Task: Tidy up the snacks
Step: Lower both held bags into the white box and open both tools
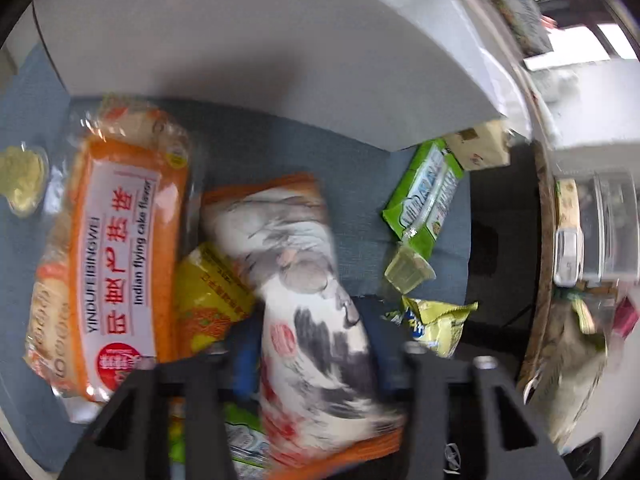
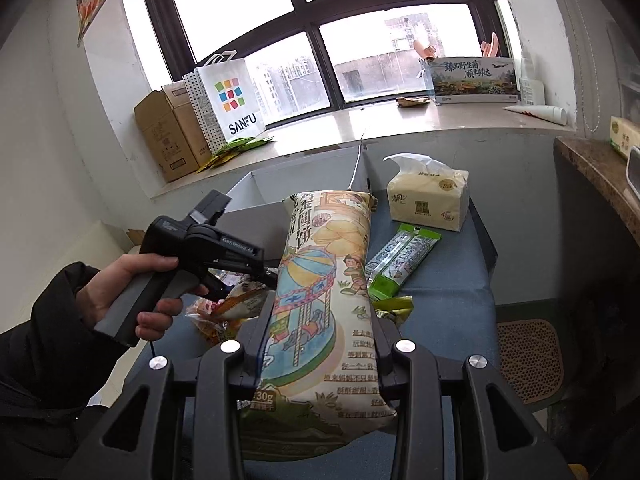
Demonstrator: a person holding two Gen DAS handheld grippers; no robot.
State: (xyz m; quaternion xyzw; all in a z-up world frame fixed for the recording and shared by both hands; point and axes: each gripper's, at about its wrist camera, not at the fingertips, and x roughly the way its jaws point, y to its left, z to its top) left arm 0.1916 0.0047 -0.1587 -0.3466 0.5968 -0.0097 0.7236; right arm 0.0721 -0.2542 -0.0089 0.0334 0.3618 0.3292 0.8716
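Note:
In the left wrist view a white snack bag with grey ink wash and red stamps (image 1: 308, 280) lies on the blue-grey surface (image 1: 280, 152). My left gripper (image 1: 310, 316) is shut on its lower half. From the right wrist view the same left gripper (image 2: 272, 278) points down into the snack pile, held by a hand (image 2: 132, 292). My right gripper (image 2: 324, 312) is shut on a tall cream bag with a carousel drawing (image 2: 320, 264), held upright above the surface. An orange flying-cake pack (image 1: 120, 248) and a yellow packet (image 1: 208, 300) lie left of the ink bag.
A green bar pack (image 2: 400, 260), a jelly cup (image 1: 408, 270) and a yellow-green packet (image 1: 436, 320) lie to the right. A tissue pack (image 2: 428, 200) sits at the far corner. An open white box (image 2: 248, 192) stands behind. A stone counter (image 2: 600, 168) borders the right.

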